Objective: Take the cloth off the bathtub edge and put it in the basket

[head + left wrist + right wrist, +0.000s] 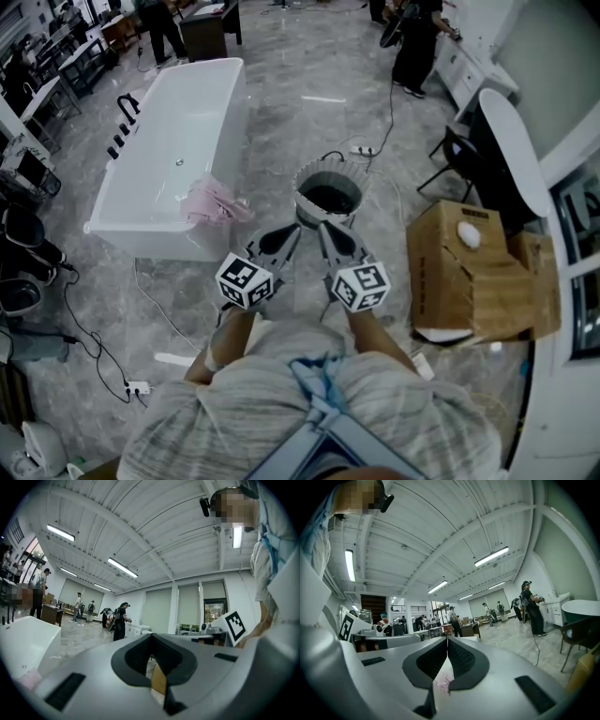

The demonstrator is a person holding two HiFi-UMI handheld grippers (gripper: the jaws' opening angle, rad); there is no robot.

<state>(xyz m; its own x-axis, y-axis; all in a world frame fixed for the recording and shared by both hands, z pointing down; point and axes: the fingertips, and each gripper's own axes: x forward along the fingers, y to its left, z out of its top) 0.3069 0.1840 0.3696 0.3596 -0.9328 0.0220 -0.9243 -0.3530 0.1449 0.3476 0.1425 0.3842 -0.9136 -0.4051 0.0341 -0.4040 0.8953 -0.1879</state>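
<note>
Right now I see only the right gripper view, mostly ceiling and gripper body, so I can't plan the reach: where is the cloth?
Observer: The pink cloth hangs over the rim of the bathtub at its near right corner, toward the left in the head view.
Operator: And the basket?
Observer: The basket stands on the floor right of the bathtub, straight ahead of the jaw tips.
Operator: Is the left gripper free?
Observer: Yes, the left gripper has its jaws shut on nothing.
</note>
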